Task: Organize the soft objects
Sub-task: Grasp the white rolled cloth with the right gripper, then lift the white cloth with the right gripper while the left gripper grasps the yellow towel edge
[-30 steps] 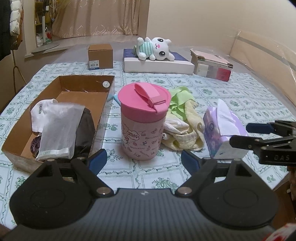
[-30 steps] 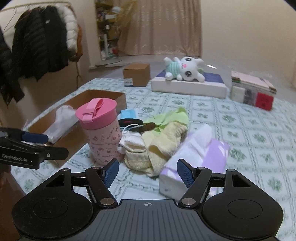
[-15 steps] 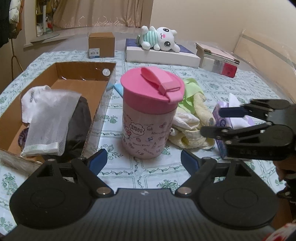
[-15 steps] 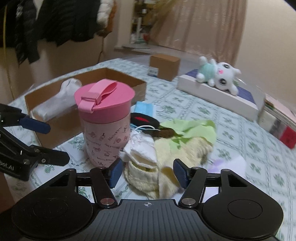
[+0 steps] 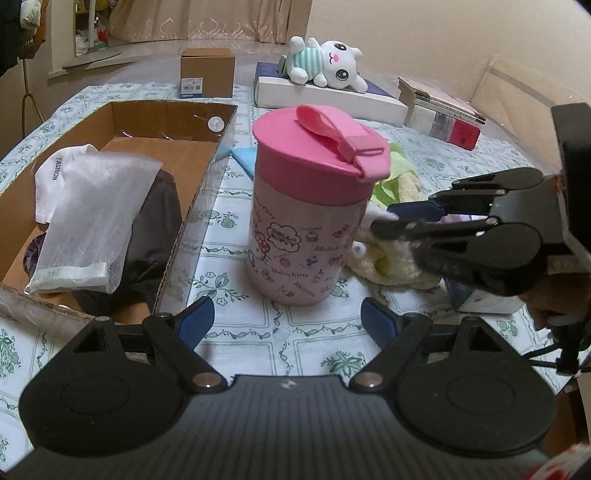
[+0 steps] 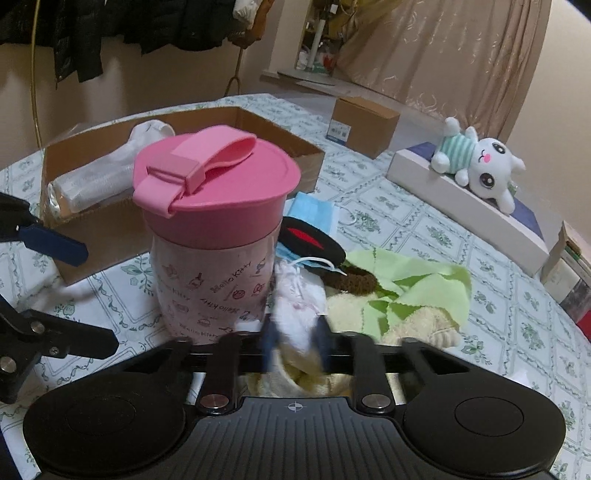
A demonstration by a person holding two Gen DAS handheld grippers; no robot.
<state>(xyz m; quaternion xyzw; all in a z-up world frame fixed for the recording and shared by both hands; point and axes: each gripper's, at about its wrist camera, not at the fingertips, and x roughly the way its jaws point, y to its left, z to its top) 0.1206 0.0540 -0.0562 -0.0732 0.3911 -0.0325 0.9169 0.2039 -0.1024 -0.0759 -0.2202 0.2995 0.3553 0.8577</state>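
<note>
A pile of soft things lies right of the pink Hello Kitty cup (image 5: 314,206) (image 6: 218,236): a white cloth (image 6: 299,310), a yellow towel (image 6: 417,325) (image 5: 388,266), a green cloth (image 6: 410,284), a brown hair tie (image 6: 354,280), a black pouch (image 6: 314,240) and a blue mask (image 6: 314,214). My right gripper (image 6: 295,347) (image 5: 391,218) is shut on the white cloth. My left gripper (image 5: 284,317) is open and empty, in front of the cup. The cardboard box (image 5: 192,195) (image 6: 284,136) at left holds a white sock (image 5: 62,173), a white mesh cloth (image 5: 92,229) and dark fabric (image 5: 155,236).
A plush rabbit (image 5: 328,66) (image 6: 480,170) lies on a flat white box (image 5: 332,99) at the back. A small brown carton (image 5: 207,74) and stacked books (image 5: 443,110) stand beside it. A tissue pack (image 5: 480,299) sits behind my right gripper. Coats (image 6: 110,26) hang at the far left.
My right gripper moved forward and down into the pile and closed on the white cloth. My left gripper moved a little closer to the cup and stayed open.
</note>
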